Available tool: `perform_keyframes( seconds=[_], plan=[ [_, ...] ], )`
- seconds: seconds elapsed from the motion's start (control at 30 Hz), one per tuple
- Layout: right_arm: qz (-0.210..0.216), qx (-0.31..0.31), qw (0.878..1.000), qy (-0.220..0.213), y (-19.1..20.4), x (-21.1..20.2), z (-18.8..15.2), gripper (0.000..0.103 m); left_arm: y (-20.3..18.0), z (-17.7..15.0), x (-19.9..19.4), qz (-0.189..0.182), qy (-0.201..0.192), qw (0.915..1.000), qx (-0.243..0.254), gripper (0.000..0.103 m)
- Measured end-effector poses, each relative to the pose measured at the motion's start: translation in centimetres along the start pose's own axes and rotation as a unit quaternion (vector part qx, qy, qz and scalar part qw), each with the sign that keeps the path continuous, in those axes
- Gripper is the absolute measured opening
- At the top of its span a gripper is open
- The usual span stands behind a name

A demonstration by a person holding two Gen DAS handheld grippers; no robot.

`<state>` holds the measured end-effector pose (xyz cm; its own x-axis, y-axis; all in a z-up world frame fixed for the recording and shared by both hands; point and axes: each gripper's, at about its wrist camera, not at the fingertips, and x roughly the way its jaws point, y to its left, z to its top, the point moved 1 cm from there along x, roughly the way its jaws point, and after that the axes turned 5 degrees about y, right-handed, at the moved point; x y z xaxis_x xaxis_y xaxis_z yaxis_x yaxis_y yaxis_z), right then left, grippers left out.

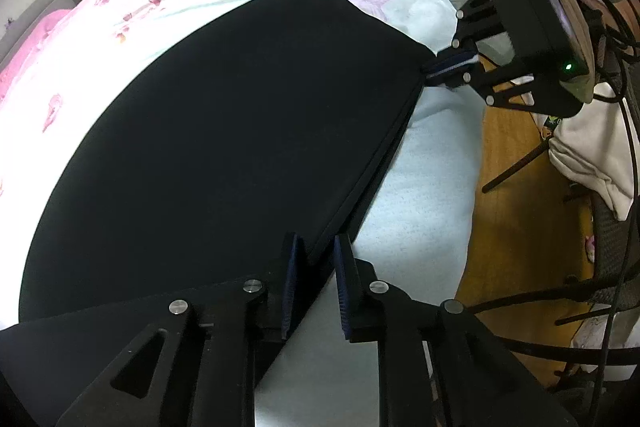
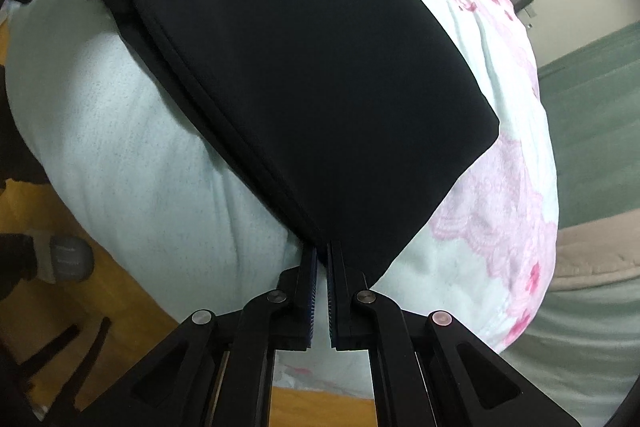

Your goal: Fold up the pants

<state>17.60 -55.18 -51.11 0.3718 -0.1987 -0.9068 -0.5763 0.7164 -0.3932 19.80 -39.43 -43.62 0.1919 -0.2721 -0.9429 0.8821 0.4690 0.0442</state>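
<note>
The left gripper (image 1: pixel 318 251) stands at the near corner of the black pants (image 1: pixel 224 131), its jaws slightly apart; the folded edge runs into the gap between them, and the pads do not visibly press on the cloth. The pants lie flat on the bed (image 1: pixel 424 187), over a pale blue cover with pink flowers, stacked in layers along the side nearest the bed's edge. They look smooth, plain and dark, with a straight double seam along that side. At the other corner of the same edge, the right gripper (image 2: pixel 322 253) has its jaws clamped on the pants' corner.
</note>
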Motion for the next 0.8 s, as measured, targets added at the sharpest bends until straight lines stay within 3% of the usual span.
perform_keyframes(
  seconds=[0.13,0.3,0.33,0.4,0.53,0.7,0.8],
  plan=[
    [0.001,0.010,1.000,0.005,0.3,-0.6,0.0,0.005,0.0,0.3,-2.9,0.005,-0.017,0.9998,-0.005,0.026],
    [-0.026,0.044,0.999,0.001,-0.8,-4.4,-0.1,0.007,-0.6,0.7,-8.5,0.019,-0.052,0.9983,-0.021,0.031],
    [-0.028,0.053,0.998,-0.002,-0.9,-5.3,-0.2,0.010,-0.5,0.8,-9.8,0.021,-0.058,0.9976,-0.030,0.032],
    [-0.039,0.086,0.995,-0.015,-1.7,-8.7,-0.1,0.031,-0.2,0.7,-13.2,0.024,-0.075,0.9950,-0.061,0.042],
    [-0.046,0.135,0.989,-0.044,-2.1,-14.5,0.5,0.037,1.4,-0.9,-19.9,0.051,-0.108,0.9845,-0.128,0.050],
    [0.007,0.174,0.981,-0.086,-1.9,-20.1,4.1,0.039,5.3,-5.3,-25.7,0.097,-0.113,0.9691,-0.197,0.058],
    [0.061,0.173,0.976,-0.119,-0.8,-22.2,8.7,0.041,9.1,-8.6,-28.3,0.138,-0.110,0.9559,-0.234,0.062]
  ],
)
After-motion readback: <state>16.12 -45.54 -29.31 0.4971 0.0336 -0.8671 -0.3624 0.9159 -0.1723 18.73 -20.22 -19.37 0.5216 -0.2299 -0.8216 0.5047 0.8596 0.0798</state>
